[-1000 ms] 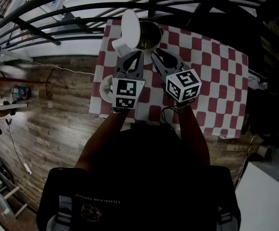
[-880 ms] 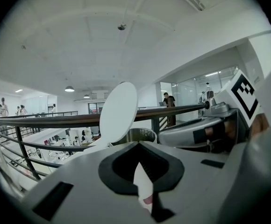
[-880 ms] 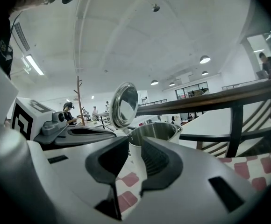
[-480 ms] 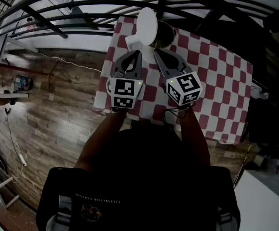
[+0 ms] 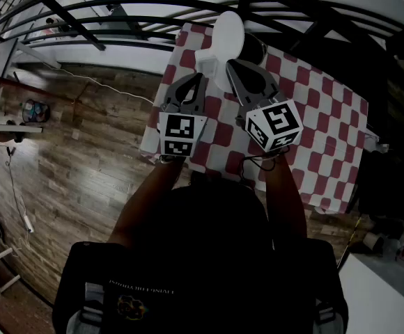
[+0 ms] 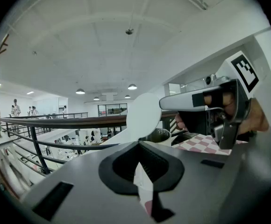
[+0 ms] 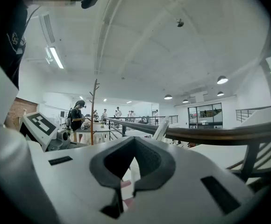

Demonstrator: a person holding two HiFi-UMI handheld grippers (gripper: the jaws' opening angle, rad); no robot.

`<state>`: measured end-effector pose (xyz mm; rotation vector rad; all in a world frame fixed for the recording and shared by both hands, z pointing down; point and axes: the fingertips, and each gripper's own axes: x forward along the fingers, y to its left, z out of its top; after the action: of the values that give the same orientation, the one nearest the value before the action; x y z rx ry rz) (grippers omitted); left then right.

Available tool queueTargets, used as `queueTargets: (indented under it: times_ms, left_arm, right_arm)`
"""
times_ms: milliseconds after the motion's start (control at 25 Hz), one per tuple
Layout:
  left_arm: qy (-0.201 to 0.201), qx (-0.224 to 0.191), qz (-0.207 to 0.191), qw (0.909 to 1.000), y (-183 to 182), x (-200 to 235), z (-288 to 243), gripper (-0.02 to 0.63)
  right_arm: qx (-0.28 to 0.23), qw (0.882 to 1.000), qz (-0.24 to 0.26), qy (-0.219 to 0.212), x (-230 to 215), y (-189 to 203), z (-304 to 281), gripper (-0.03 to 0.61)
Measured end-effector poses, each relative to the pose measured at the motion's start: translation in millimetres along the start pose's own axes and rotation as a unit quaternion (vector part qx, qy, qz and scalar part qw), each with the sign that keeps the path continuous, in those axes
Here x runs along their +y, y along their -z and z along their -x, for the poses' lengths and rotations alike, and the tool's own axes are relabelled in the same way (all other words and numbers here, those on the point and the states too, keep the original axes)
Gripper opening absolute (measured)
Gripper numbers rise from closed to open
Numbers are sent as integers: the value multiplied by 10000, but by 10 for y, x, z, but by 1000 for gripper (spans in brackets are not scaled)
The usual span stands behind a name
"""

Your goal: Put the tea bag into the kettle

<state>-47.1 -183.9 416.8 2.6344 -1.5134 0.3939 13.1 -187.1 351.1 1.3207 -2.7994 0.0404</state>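
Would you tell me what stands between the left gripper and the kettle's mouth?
The raised white lid stands there, ahead of the left gripper and before the metal rim, in the left gripper view.

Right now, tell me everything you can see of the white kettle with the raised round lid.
The white kettle stands at the far end of the red-and-white checked tablecloth, by the dark railing. Its round white lid is flipped up, nearly upright, leaving the mouth open. The rim and inside look like shiny metal, and the body looks like smooth plastic. Its contents are not visible.
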Motion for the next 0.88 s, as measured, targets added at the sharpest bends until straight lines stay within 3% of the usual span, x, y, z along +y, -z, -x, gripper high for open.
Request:
queueTargets:
  times_ms: [520,880]
  left_arm:
    - [-74,-13,38,10000,6,77,75,5]
    - [-85,18,66,9999,19,86,34,5]
  right_arm:
    - [-333,9980,461,278,-288,-542,-148,14]
    - [-135,9979,502,378,-418,-491,-252,14]
